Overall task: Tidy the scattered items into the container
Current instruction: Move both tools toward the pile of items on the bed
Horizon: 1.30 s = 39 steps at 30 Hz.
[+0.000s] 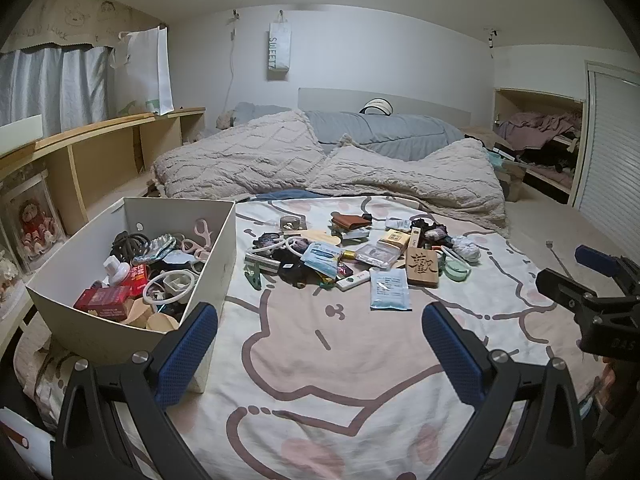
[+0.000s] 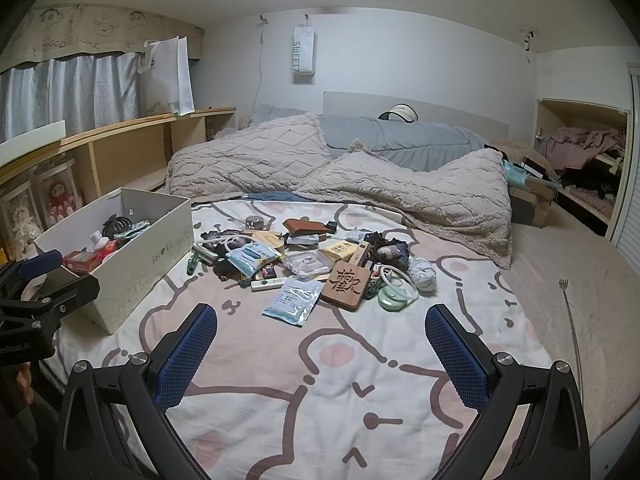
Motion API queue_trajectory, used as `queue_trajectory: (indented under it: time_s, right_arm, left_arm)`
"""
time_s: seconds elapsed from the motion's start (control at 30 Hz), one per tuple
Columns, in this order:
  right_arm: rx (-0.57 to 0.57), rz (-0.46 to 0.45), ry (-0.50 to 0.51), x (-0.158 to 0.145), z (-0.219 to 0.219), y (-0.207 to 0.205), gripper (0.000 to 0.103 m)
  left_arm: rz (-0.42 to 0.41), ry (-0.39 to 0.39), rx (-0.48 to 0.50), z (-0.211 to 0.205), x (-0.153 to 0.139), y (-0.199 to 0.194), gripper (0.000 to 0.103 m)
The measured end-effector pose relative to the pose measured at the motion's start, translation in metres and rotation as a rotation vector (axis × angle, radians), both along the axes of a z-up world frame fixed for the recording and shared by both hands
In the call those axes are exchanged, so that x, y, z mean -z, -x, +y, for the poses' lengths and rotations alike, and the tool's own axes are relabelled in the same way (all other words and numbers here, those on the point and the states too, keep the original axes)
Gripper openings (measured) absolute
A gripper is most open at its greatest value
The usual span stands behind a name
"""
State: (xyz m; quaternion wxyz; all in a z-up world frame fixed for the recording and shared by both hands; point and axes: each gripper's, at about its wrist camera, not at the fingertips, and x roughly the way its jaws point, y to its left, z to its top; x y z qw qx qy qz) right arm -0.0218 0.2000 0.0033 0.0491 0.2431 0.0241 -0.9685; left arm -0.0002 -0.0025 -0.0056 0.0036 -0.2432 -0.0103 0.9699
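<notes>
**Grippers wide above the bed, clutter ahead**

Left wrist view: the left gripper (image 1: pixel 320 348) stands with its blue-padded jaws spread wide and nothing between them, hovering over the cartoon-print bedspread (image 1: pixel 320 380). The white box (image 1: pixel 218 264) sits just beyond the near jaw on that side, already holding a red carton, a small white bottle, rings and hair clips. The pile of scattered items (image 1: pixel 360 256) lies further out, ahead of the jaws and well apart from them: a carved wooden block (image 1: pixel 423 269), a pale blue packet (image 1: pixel 390 289) nearest the gripper, a brown wallet (image 1: pixel 351 222). The right gripper (image 1: pixel 592 280) shows at the frame's edge.

Right wrist view: the right gripper (image 2: pixel 320 348) is likewise fully spread and empty. The pile (image 2: pixel 320 260) lies straight ahead, with the blue packet (image 2: pixel 294 300) and wooden block (image 2: pixel 347 286) closest. The box (image 2: pixel 148 264) stands off to the side, beside the pile; part of the left gripper (image 2: pixel 40 280) shows in front of it. A thin metal back-scratcher (image 2: pixel 572 320) lies apart on the bare mattress. Beyond are rumpled beige blankets (image 2: pixel 360 184), a wooden shelf (image 2: pixel 120 136) along the curtained wall, and an open closet (image 2: pixel 588 160).
</notes>
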Motion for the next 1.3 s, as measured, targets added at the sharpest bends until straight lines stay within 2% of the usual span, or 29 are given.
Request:
queue_trajectory:
  time_s: [1.3]
  right_arm:
    - [0.004, -0.012, 0.002, 0.0028, -0.0012, 0.0019, 0.103]
  left_arm:
    - [-0.009, -0.002, 0.026, 0.0083, -0.0013, 0.0015, 0.103]
